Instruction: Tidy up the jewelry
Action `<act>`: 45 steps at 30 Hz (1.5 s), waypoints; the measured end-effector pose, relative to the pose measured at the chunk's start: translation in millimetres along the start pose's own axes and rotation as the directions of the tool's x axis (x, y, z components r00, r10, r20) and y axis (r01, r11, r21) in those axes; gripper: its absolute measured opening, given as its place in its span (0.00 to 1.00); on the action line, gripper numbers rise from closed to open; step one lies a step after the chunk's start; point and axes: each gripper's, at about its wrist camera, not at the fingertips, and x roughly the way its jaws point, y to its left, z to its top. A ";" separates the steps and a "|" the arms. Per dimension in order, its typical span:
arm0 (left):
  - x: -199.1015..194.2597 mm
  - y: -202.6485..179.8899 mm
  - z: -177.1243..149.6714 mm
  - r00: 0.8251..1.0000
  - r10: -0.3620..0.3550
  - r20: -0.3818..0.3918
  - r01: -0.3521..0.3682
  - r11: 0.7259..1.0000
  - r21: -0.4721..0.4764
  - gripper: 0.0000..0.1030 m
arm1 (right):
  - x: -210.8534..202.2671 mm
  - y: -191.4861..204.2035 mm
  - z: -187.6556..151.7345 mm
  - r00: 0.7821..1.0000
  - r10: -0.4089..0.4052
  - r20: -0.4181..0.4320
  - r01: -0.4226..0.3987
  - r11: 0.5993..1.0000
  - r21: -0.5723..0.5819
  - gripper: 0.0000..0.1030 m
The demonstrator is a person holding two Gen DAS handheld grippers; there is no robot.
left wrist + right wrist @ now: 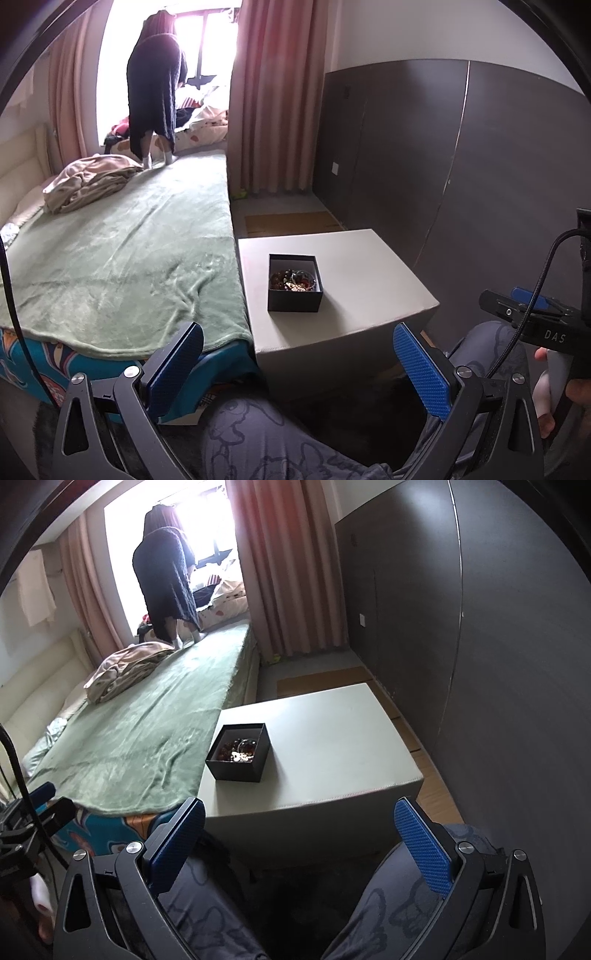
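Note:
A small black open box [294, 300] stands on a pale square table [365, 273] beside the bed. It holds a tangle of jewelry [293, 281]: dark brown beads, a gold piece and something silver. The box also shows in the right wrist view [238, 766], with the jewelry [239, 750] inside. My left gripper [297, 336] is open and empty, held low in front of the table, well short of the box. My right gripper [299, 812] is open and empty too, near the table's front edge. Its body shows at the right of the left wrist view [532, 314].
A bed with a green blanket [122, 254] runs along the table's left side, with a crumpled beige cloth [88, 182] on it. A person in a dark dress [155, 92] stands at the window. Dark wall panels [461, 166] lie to the right. My knees [207, 904] are below the grippers.

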 end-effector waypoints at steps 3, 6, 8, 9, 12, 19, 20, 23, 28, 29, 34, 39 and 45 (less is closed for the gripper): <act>-1.3 -0.2 -1.3 1.000 0.002 0.003 -0.002 1.000 0.001 1.00 | -0.7 3.2 0.0 1.000 -0.004 0.002 0.004 1.000 -0.009 1.00; -1.7 0.4 -1.9 1.000 0.000 0.000 0.000 1.000 -0.001 1.00 | -1.7 4.5 -0.6 1.000 0.001 0.005 -0.001 1.000 -0.011 1.00; -1.9 0.8 -3.0 1.000 -0.002 -0.002 0.002 1.000 0.001 1.00 | -1.4 5.4 -1.0 1.000 -0.002 0.003 0.002 1.000 -0.014 1.00; -1.9 0.4 -2.9 1.000 -0.001 -0.001 0.001 1.000 0.005 1.00 | -1.5 5.8 -1.2 1.000 -0.004 0.001 0.004 1.000 -0.013 1.00; -2.5 1.2 -3.6 1.000 0.000 0.002 0.000 1.000 0.003 1.00 | -1.6 6.3 -1.8 1.000 -0.004 -0.002 0.004 1.000 -0.011 1.00; -4.4 3.3 -4.7 1.000 0.002 0.008 -0.002 1.000 -0.003 1.00 | -5.9 7.1 -1.2 1.000 -0.007 0.000 0.007 1.000 -0.014 1.00; -4.8 3.6 -4.8 1.000 0.003 0.009 -0.003 1.000 -0.003 1.00 | -5.8 7.2 -1.1 1.000 -0.007 -0.001 0.007 1.000 -0.013 1.00; -4.9 5.4 -5.5 1.000 0.007 0.009 -0.007 1.000 -0.011 1.00 | -6.9 6.5 -0.4 1.000 -0.002 0.000 0.002 1.000 -0.008 1.00; -5.1 3.7 -5.7 1.000 0.010 0.007 -0.010 1.000 -0.008 1.00 | -6.9 5.4 -0.8 1.000 -0.001 -0.003 0.001 1.000 -0.012 1.00; -5.6 3.1 -5.7 1.000 0.010 0.007 -0.010 1.000 -0.005 1.00 | -6.6 4.9 -0.7 1.000 -0.001 -0.004 0.001 1.000 -0.010 1.00; -6.8 0.5 -4.5 1.000 0.005 0.007 -0.005 1.000 -0.002 1.00 | -6.7 3.8 0.9 1.000 0.000 -0.007 0.000 1.000 -0.010 1.00; -9.7 -0.4 -4.9 1.000 0.005 0.013 -0.005 1.000 0.001 1.00 | -8.6 2.7 2.2 1.000 0.005 -0.003 -0.005 1.000 -0.008 1.00; -10.1 0.1 -5.3 1.000 -0.001 0.012 0.001 1.000 -0.002 1.00 | -7.4 3.8 0.6 1.000 0.014 -0.007 -0.014 1.000 -0.008 1.00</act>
